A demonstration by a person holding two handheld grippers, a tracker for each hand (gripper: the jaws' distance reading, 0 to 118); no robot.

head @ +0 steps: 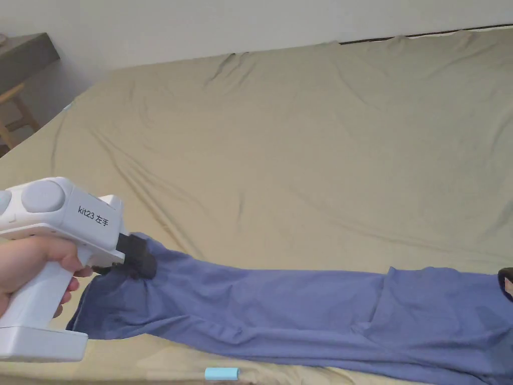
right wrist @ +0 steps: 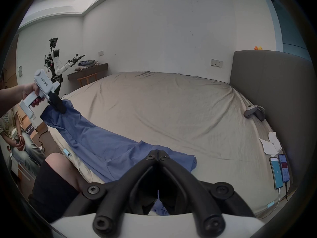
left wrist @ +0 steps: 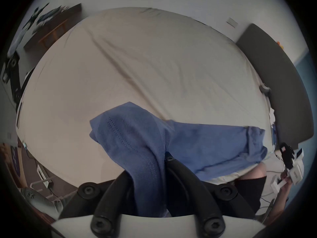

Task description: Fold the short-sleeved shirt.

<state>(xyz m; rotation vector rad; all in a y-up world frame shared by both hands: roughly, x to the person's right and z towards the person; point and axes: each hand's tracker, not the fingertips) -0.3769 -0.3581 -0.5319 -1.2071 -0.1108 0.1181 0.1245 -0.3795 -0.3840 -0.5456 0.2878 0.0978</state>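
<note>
Shirt [head: 300, 306] folding is only part way done, I think. The blue shirt lies in a long strip along the near edge of the bed [head: 300, 150], stretched between the 2 tools. It looks like it is already doubled over once along its length, but I cannot be sure how many layers there are.

In the head view, the left hand-held gripper [head: 138, 260] sits at 8 o'clock. Its jaws are squeezed together on one end of the shirt, and that end is lifted a little off the bed. In the left gripper view, blue cloth [left wrist: 137, 147] hangs right between the black jaws.

The right hand-held gripper [right wrist: 157, 153] is at the other end, at 4 o'clock in the head view. In the right gripper view its jaws are pressed together at the tips, with blue cloth under them and a bit of blue showing low down behind them. I think it is pinching the shirt, but the pinch spot is hidden.

What is left, I think: bring the 2 ends together to make the strip shorter, lay it flat, and let go. A small light blue thing [head: 222, 373] lies at 6 o'clock, near the shirt.
</note>
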